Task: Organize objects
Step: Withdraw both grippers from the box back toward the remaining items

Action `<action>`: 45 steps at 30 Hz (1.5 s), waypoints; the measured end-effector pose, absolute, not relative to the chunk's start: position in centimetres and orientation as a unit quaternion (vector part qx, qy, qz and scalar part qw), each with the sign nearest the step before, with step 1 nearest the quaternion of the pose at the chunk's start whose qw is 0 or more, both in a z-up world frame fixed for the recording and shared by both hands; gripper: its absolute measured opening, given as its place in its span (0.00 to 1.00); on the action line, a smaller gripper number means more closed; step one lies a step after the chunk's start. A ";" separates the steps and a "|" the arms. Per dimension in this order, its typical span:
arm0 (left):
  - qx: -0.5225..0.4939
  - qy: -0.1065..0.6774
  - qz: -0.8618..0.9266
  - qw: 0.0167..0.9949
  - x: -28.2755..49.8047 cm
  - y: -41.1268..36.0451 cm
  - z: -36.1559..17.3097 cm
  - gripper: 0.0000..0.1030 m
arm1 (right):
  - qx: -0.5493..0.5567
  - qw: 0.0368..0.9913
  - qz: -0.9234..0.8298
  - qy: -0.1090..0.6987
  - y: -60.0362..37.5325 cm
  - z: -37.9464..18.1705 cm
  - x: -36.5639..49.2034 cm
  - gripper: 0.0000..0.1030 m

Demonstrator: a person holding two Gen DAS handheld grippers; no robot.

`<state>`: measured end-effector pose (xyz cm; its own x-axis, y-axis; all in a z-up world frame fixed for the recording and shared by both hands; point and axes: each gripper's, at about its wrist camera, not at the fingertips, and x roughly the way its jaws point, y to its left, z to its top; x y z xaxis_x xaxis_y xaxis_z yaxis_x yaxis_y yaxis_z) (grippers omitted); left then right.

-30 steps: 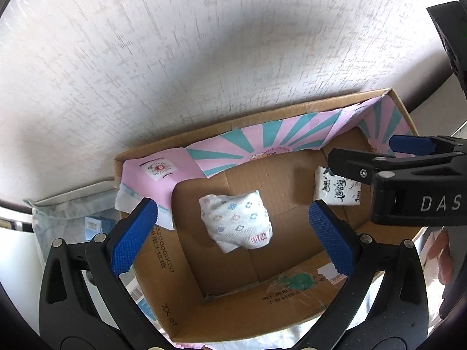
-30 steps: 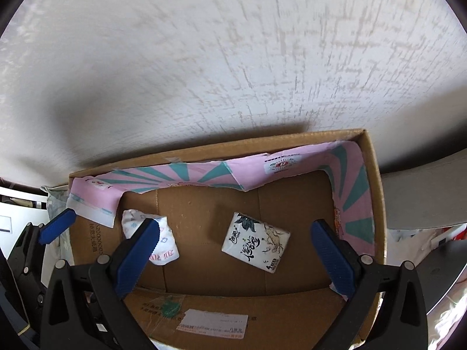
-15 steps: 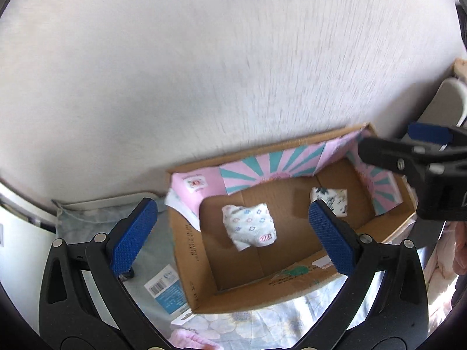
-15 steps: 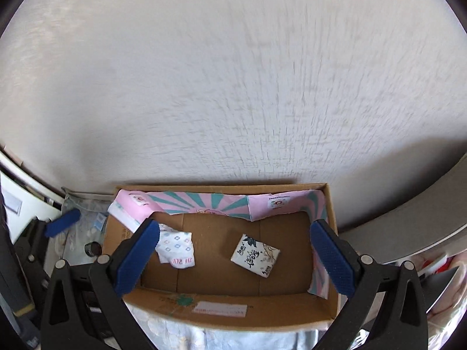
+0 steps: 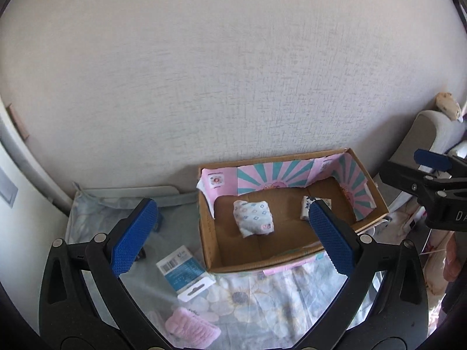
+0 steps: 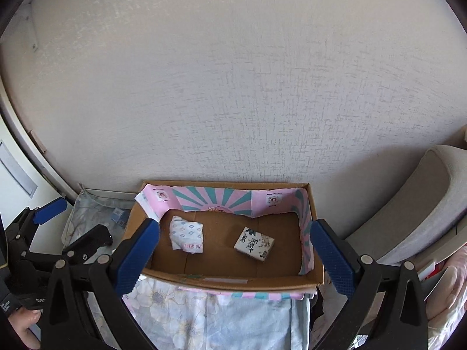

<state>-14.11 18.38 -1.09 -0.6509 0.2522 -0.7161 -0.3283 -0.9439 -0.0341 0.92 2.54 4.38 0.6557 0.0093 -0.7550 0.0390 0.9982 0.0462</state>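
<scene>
An open cardboard box [image 5: 262,258] with a pink and teal liner stands against the wall on a floral cloth. Inside lie a white flower-print tissue pack [image 5: 253,217] and a black-and-white printed pack [image 6: 254,243]. In the left wrist view the second pack [image 5: 306,204] is half hidden behind a finger. My left gripper [image 5: 233,234] hangs open and empty, back from the box and above it. My right gripper [image 6: 236,250] is open and empty too, over the box's [image 6: 233,280] near wall. Each gripper shows at the edge of the other's view: the right gripper [image 5: 423,172] and the left gripper [image 6: 70,224].
Left of the box, on the floral cloth [image 5: 262,294], lie a blue and white carded package [image 5: 181,271] and a pink fluffy item [image 5: 192,329]. A grey cushioned seat [image 6: 408,218] stands to the right. A textured wall [image 6: 233,87] rises behind. A hand [image 6: 23,326] holds the left gripper.
Both grippers have drawn back and up from the box, which now looks smaller. The cloth, the carded package and the pink item have come into view. The two packs stayed put.
</scene>
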 end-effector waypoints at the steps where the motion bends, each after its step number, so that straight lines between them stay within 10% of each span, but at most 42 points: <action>1: -0.381 0.045 0.910 0.159 -13.6 18.0 -0.9 1.00 | 0.026 0.911 -0.009 0.411 2.7 4.5 0.4 1.00; 45: -0.322 -0.017 0.942 0.087 -2.7 0.1 1.1 1.00 | -0.002 0.939 0.095 0.331 17.8 4.2 -9.6 1.00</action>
<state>-2.66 0.12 1.10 -0.7768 0.1758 -0.6047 -0.1540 -0.9841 -0.0884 -9.63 17.76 4.23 0.7626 0.1763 -0.6223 -0.1791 0.9821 0.0588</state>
